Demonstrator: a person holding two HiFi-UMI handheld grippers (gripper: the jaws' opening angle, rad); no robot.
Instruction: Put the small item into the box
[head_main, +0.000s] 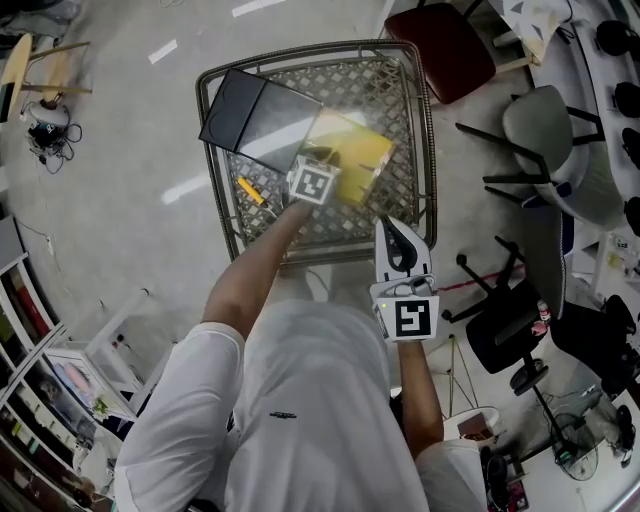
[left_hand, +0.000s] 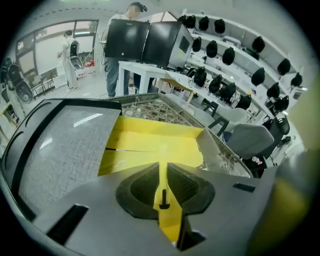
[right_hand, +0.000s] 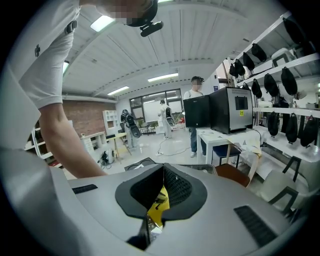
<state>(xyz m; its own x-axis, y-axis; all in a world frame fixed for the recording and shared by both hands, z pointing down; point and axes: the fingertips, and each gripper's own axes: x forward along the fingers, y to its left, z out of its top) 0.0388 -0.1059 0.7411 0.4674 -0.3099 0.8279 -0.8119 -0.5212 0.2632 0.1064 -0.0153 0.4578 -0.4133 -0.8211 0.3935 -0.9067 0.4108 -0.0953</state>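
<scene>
Over the mesh bench (head_main: 424, 150), the left claw (left_hand: 163, 182) is clenching an edge of the open yellow box (left_hand: 150, 142). The right claw (right_hand: 160, 197) is gripping the small item (right_hand: 159, 209), hanging well apart from the box, so the drop-in is likely not yet done.

Your left gripper (left_hand: 162, 176), clamped on near flap of yellow box (head_main: 352, 152), blocks box's near-left side. Dark board (head_main: 255, 112) fills table's far-left corner, just beside box. Box top open from above. Bare lattice free between box and right rim of table (head_main: 427, 150), ahead of your right gripper (right_hand: 161, 192) clamping small item (right_hand: 159, 206). Chairs (head_main: 545, 135) crowd floor right of table.
</scene>
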